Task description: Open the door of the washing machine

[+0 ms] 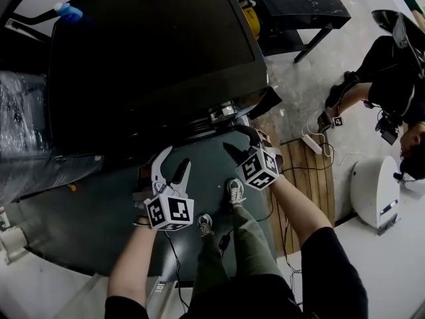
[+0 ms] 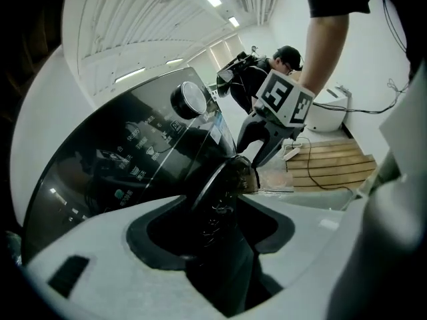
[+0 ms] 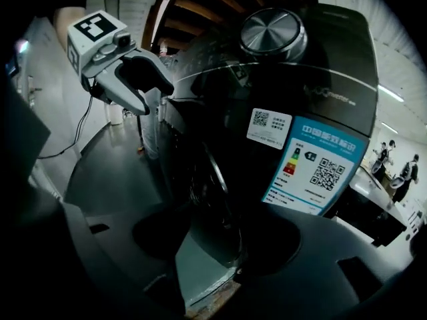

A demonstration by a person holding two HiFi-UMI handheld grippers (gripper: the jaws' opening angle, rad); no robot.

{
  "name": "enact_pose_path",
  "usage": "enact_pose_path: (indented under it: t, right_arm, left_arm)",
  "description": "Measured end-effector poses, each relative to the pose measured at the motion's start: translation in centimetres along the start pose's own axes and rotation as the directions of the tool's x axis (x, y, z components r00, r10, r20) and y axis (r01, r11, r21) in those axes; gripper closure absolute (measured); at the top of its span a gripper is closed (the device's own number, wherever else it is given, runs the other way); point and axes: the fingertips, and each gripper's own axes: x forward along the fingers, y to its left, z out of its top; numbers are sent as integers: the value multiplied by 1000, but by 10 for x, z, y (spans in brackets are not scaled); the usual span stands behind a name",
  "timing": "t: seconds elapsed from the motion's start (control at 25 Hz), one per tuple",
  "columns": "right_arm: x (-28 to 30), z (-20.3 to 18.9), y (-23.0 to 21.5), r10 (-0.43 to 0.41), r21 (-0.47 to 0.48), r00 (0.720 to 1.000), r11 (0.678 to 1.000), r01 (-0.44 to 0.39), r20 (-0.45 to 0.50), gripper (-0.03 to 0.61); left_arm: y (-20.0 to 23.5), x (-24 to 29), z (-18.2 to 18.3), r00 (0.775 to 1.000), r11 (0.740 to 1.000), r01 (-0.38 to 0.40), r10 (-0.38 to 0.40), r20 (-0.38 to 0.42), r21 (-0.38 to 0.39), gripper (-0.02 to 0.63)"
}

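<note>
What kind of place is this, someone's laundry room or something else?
Probably a lab or workshop, not a home: the washer stands on a mat with its energy label on, a power strip and cables lie loose beside it, and another person with gear is nearby.

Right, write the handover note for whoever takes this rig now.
Left tool: open, empty, held in front of the washing machine and aimed at its door.
Right tool: open, empty, beside the left one and close to the door's rim. Whether it touches the rim can't be told.
Done: both tools are at the machine's front.
Left: the door looks shut and nothing grips it yet. Probably close one tool on the door's edge and pull it open.
</note>
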Motion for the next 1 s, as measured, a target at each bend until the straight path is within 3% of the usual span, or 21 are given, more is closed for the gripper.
enact_pose_path:
  t: [0.24,1.0]
  right_arm:
    - [14,0,4,27,-125,1000,992,-29,-15,337]
    - [30,-5,4,118,-248,992,961,-125,-41,418]
  left_arm:
    - [1,8,-6,999,998,2,0,-33,69,385]
    - [9,33,-6,998,983,21,-9,-65,181,387]
